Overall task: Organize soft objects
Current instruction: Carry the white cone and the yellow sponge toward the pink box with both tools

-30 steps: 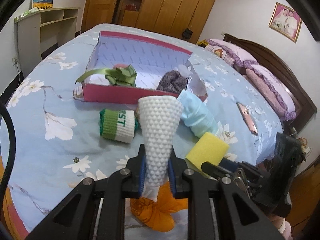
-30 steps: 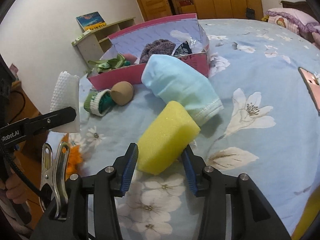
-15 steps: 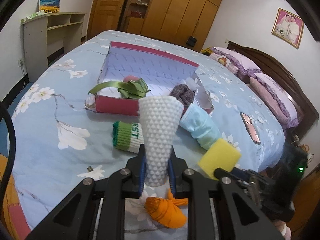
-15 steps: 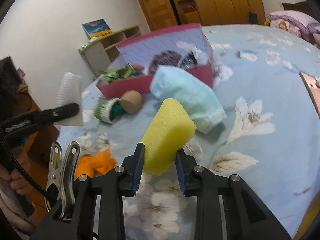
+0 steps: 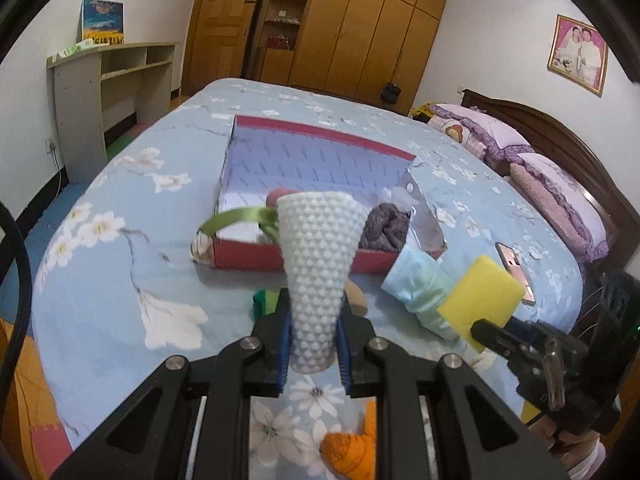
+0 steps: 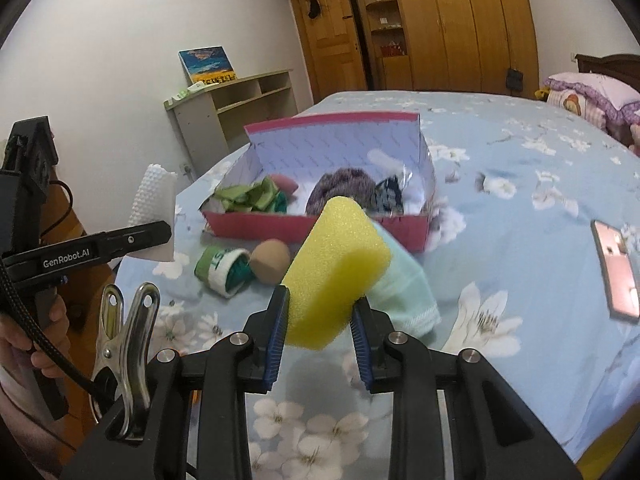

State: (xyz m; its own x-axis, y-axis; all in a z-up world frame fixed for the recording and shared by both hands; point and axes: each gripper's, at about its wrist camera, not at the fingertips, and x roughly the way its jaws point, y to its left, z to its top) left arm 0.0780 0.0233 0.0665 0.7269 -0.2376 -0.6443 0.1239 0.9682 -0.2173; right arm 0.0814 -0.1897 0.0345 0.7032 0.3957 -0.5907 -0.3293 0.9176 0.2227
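My left gripper (image 5: pixel 313 332) is shut on a white bumpy foam sleeve (image 5: pixel 318 264) and holds it up above the bed; the sleeve also shows in the right wrist view (image 6: pixel 154 208). My right gripper (image 6: pixel 320 322) is shut on a yellow sponge (image 6: pixel 338 268), lifted off the bed; the sponge also shows in the left wrist view (image 5: pixel 480 302). Ahead lies the open pink box (image 6: pixel 304 230) with a purple knit (image 6: pixel 344 190), green ribbon (image 6: pixel 248 198) and other soft things inside. A light-blue cloth (image 5: pixel 420 292), a green-white sock roll (image 6: pixel 222 270) and a tan ball (image 6: pixel 272 266) lie before the box.
An orange knit thing (image 5: pixel 352 452) lies on the flowered bedspread (image 5: pixel 104 280) under my left gripper. A pink phone (image 6: pixel 614 270) lies to the right. Pillows (image 5: pixel 556 196) and the headboard are at far right, a desk shelf (image 5: pixel 116 80) and wardrobes behind.
Both grippers have risen and drawn back from the bed with their loads. The right gripper has closed on the sponge and lifted it off the bedspread.
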